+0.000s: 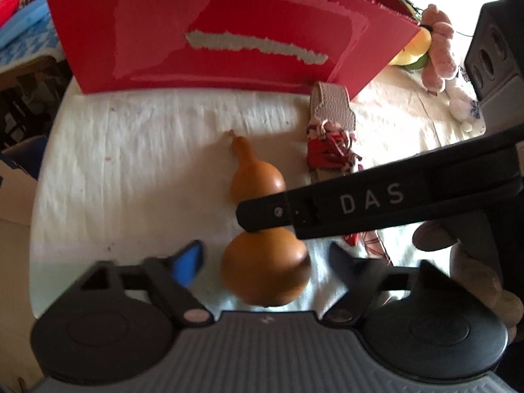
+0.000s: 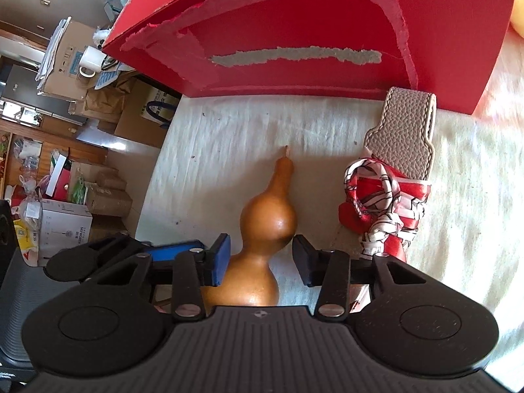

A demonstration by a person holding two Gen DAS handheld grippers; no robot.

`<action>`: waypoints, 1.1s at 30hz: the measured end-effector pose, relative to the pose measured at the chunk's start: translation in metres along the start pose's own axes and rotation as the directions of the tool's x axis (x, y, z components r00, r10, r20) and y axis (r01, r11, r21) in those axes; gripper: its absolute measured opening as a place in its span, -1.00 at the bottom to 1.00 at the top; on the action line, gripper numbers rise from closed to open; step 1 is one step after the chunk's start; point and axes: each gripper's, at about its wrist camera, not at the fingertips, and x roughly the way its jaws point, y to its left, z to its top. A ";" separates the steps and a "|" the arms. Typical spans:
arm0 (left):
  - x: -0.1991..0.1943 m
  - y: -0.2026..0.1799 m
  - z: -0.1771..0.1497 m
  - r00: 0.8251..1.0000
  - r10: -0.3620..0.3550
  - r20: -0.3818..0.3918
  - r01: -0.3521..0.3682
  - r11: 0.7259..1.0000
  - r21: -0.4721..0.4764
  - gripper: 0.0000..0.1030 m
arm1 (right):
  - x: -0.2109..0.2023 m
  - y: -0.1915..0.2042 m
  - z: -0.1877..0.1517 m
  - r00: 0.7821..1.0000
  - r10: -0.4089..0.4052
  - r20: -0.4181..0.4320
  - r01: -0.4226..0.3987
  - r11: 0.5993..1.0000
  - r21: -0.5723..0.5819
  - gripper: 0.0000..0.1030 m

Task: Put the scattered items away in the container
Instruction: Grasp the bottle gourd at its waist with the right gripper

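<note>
A white cloth (image 1: 147, 150) covers the table. Off its left edge, in the right wrist view, cardboard boxes (image 2: 127, 111) crowd the floor, a white mug (image 2: 89, 62) stands on one, and a white carton (image 2: 65, 226) sits lower down.

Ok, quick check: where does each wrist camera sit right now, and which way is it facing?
Left wrist: low over the white-clothed table, facing the red box; gourd between the open left gripper; right gripper's finger crosses the gourd's waist; a hand shows.
Right wrist: also low, facing the same box; right gripper straddles the gourd's waist, jaws not touching.
Shared: gourd, box, leather strap with red scarf.
</note>
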 end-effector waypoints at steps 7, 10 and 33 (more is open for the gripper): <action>-0.004 0.004 -0.004 1.000 -0.011 0.018 0.012 0.999 -0.037 0.31 | 0.000 0.000 -0.001 1.000 -0.007 0.004 0.007 1.000 -0.002 -0.18; -0.005 0.005 -0.004 1.000 -0.005 0.025 0.006 0.999 -0.043 0.31 | 0.002 0.001 -0.001 1.000 -0.015 0.005 0.015 1.000 -0.006 -0.22; -0.009 0.000 0.000 0.999 0.008 0.046 -0.006 0.999 -0.040 0.15 | -0.001 0.005 0.002 0.999 0.024 0.038 -0.023 1.000 -0.020 -0.23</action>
